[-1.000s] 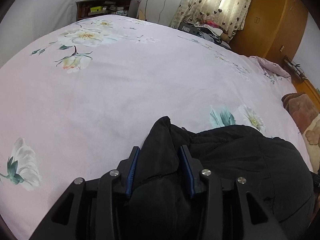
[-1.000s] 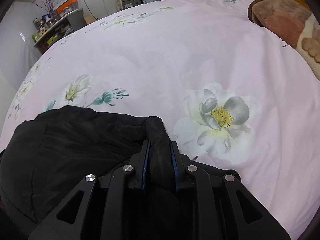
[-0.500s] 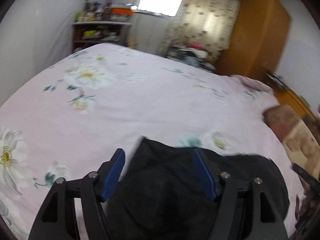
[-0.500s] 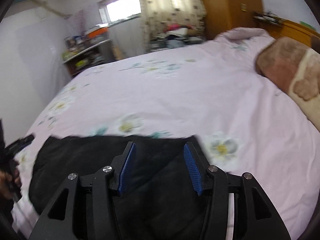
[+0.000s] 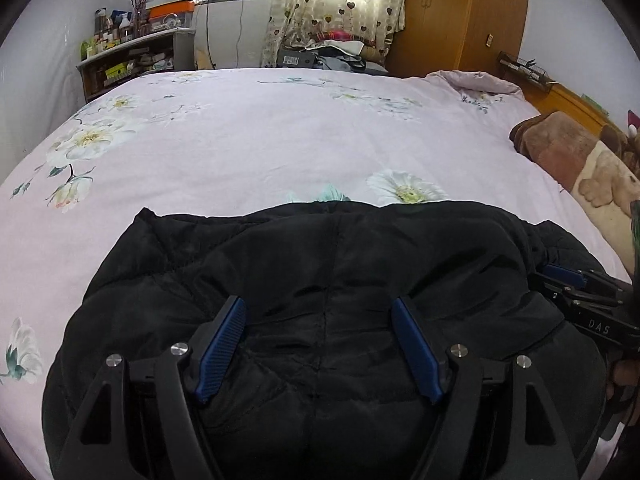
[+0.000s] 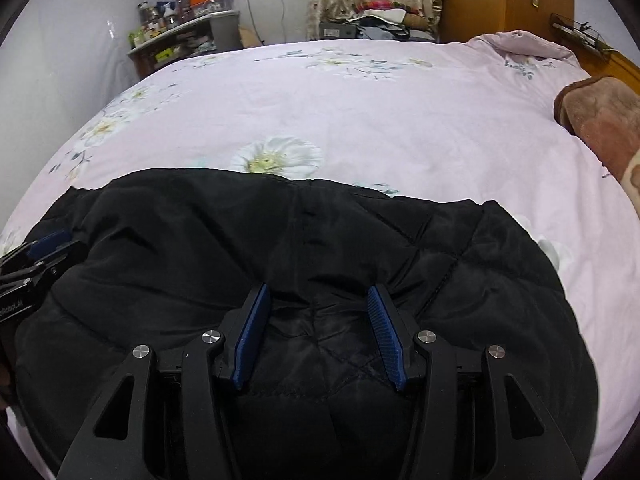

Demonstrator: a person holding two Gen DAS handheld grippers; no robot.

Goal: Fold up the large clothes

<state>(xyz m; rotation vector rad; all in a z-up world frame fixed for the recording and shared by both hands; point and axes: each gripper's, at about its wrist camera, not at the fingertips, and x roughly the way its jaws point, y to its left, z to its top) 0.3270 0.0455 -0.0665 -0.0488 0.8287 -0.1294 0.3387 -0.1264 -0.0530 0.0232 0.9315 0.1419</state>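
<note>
A black quilted padded garment (image 5: 320, 264) lies folded in a broad mound on the near part of the pink floral bed; it also shows in the right wrist view (image 6: 304, 240). My left gripper (image 5: 318, 306) is open, its blue pads spread wide over the garment and holding nothing. My right gripper (image 6: 316, 294) is open too, above the garment. The right gripper also shows at the right edge of the left wrist view (image 5: 576, 280), and the left gripper at the left edge of the right wrist view (image 6: 44, 246).
The pink floral bedspread (image 5: 280, 136) stretches away beyond the garment. A brown blanket (image 5: 568, 152) lies at the right side of the bed. A cluttered shelf (image 5: 132, 60), a curtained window and a wooden wardrobe (image 5: 460, 16) stand behind.
Both grippers were shut on bunched black fabric a second ago; they have let go, opened wide and pulled back and up. The garment now lies spread flatter on the bed.
</note>
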